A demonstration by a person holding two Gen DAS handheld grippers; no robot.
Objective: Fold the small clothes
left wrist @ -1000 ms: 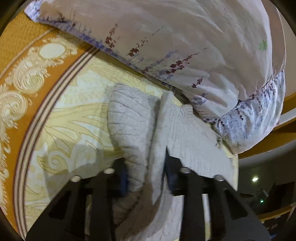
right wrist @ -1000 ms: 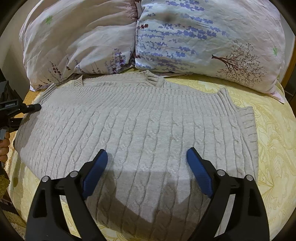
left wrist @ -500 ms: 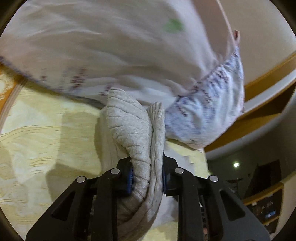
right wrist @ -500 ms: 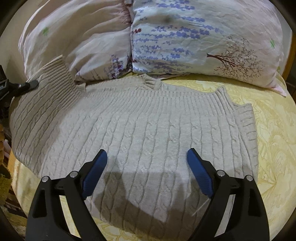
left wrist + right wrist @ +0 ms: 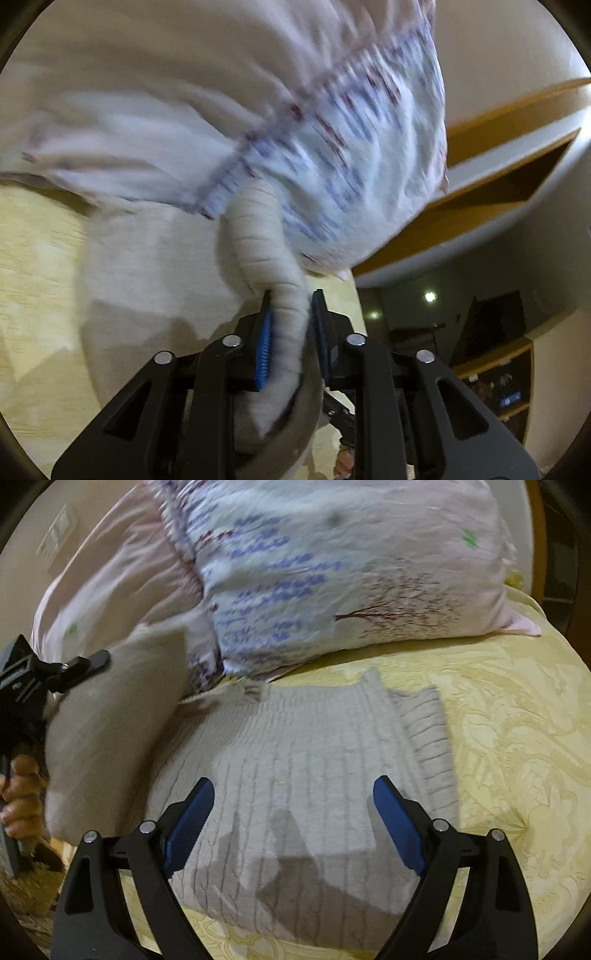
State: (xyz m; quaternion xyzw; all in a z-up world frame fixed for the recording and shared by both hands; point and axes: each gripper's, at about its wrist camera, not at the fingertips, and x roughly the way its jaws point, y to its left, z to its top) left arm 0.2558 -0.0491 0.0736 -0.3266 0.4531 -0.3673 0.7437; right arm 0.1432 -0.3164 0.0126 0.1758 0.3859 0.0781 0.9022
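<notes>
On the left, the left gripper is clamped on a bunched edge of the beige knit sweater, holding that side raised in front of the pillows. The rest lies flat on the yellow bedspread. This looks like the first side fold; next, that edge likely needs carrying across the body. The right gripper hovers with jaws wide apart, holding nothing.
</notes>
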